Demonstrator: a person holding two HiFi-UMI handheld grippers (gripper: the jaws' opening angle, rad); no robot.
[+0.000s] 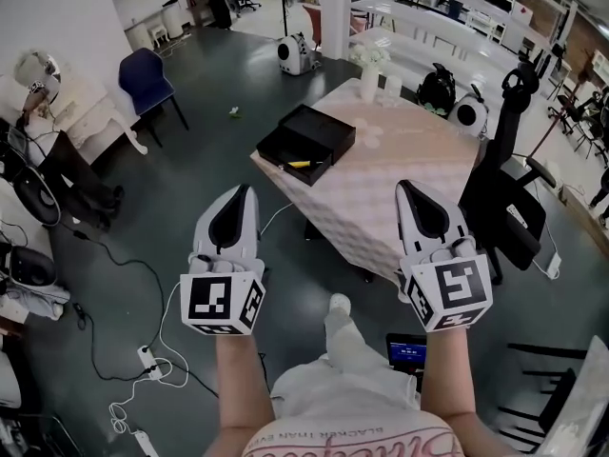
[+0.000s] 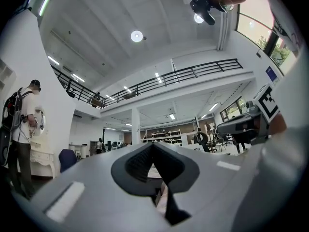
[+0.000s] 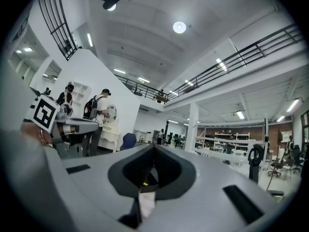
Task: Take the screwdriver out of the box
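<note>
Screwdriver (image 1: 301, 164) with a yellow handle lay inside an open, shallow black box (image 1: 282, 147), well ahead of both tools and touched by neither. The left gripper (image 1: 245, 191), white-shelled with dark pads and a marker cube at its rear, was clenched on nothing: in the left gripper view its jaws met at the tip with no object between them (image 2: 153, 147). The right gripper (image 1: 407, 188), of the same build, was likewise clenched and empty, its jaws pressed together in the right gripper view (image 3: 153, 149). Both were held side by side, well apart from each other, on bare forearms and pointing toward the table.

The box sat at the near left corner of a table covered with a pale pink checked cloth (image 1: 409, 174), its black lid (image 1: 322, 125) resting just behind the tray. At the far end of the cloth stood a white vase of pale flowers (image 1: 369, 76). A black office chair (image 1: 509, 208) stood at the table's right side, and a blue chair (image 1: 146, 77) stood farther off to the left on the dark grey floor (image 1: 190, 169). A white power strip (image 1: 148, 359) with looping cables lay on the floor near the left gripper's cube. A person wearing a backpack (image 2: 20, 124) stood at the left edge of the left gripper view.
</note>
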